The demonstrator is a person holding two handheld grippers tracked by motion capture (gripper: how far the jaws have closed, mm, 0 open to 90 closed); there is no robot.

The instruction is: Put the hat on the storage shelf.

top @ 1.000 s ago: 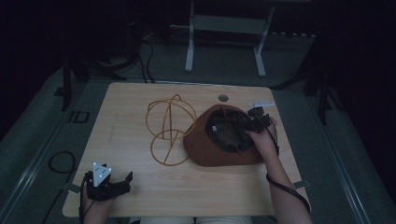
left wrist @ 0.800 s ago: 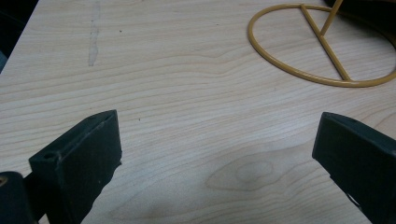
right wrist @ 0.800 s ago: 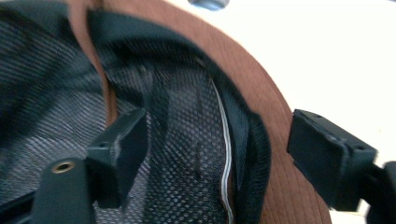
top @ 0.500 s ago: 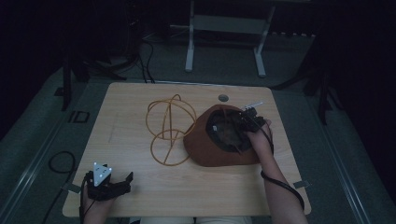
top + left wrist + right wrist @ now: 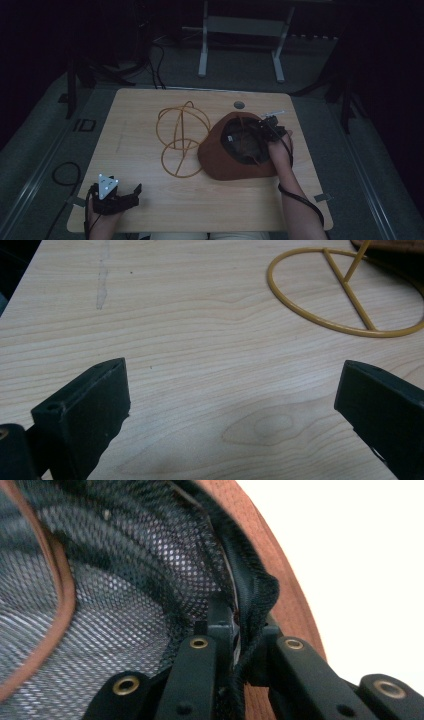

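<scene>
Leftmost, left gripper [image 5: 116, 196] rests on the pale wood desk [image 5: 140, 150], jaws wide apart, nothing between; wire stand [image 5: 181, 137] ahead and right of them. Right gripper [image 5: 266, 129], jaws just closing, pinches the upturned brown hat [image 5: 220, 160] by its inner band; dim room beyond.

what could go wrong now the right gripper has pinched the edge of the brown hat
The right gripper has just closed on only the black inner band of the brown felt hat; lifted, the band may stretch or slip free. The yellow wire hat stand lies touching the brim and could get dragged. The left gripper is open, far off.
</scene>
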